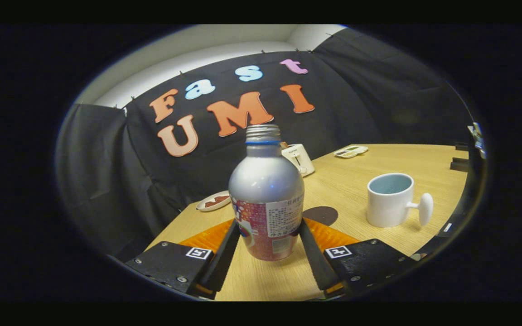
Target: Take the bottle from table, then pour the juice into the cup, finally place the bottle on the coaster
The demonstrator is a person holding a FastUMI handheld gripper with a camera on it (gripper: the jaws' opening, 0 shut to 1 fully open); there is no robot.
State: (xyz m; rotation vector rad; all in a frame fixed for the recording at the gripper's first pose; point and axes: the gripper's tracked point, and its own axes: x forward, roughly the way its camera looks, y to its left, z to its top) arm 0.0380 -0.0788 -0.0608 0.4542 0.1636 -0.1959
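Both tongs (268, 233) fingers clamp the bottle (266, 194) over the wooden table (360, 167).

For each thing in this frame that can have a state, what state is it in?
Bottle: upright, uncapped, between the fingers, which touch its sides.
Gripper: shut on the bottle.
Cup: upright on the table, no juice visible inside.
Coaster: bare, just beyond the bottle.
Plate: flat, holding something brown.

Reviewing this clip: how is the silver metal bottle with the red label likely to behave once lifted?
The silver metal bottle with the red label looks rigid, so it should not buckle between the gripper fingers flanking it. Its smooth rounded wall may slip. With the cap off, tilting probably spills juice.
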